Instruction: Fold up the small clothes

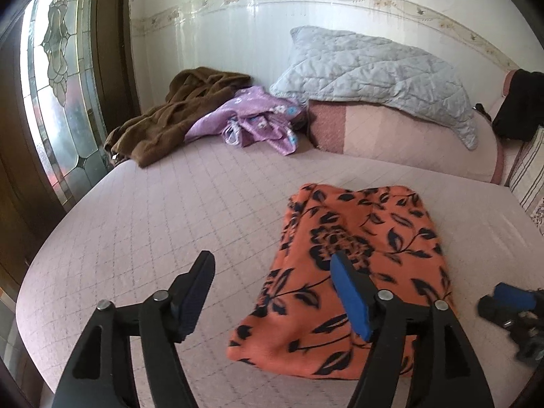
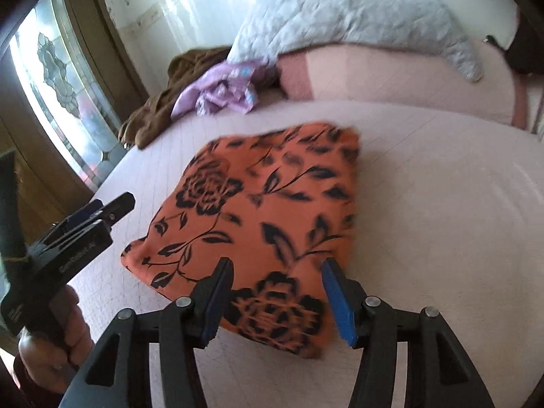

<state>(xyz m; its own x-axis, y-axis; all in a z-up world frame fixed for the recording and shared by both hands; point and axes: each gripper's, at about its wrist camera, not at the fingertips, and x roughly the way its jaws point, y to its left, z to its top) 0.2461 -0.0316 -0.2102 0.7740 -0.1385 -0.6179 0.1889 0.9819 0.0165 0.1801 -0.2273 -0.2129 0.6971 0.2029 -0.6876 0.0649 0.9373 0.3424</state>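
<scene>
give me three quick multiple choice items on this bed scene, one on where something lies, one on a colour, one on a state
1. Where does the purple garment lie?
A. between the brown garment and the grey quilted pillow
B. on top of the orange cloth
C. on the floor

2. What colour is the pattern on the orange floral cloth?
A. white
B. dark, near black
C. green

3. How does the orange cloth lie?
A. hanging from a gripper
B. spread out in one full layer
C. folded on the bed, with both grippers open and off it

Answers: 1 A, it sits between them at the far end. 2 B, dark flowers and leaves. 3 C, left gripper and right gripper grip nothing.
</scene>
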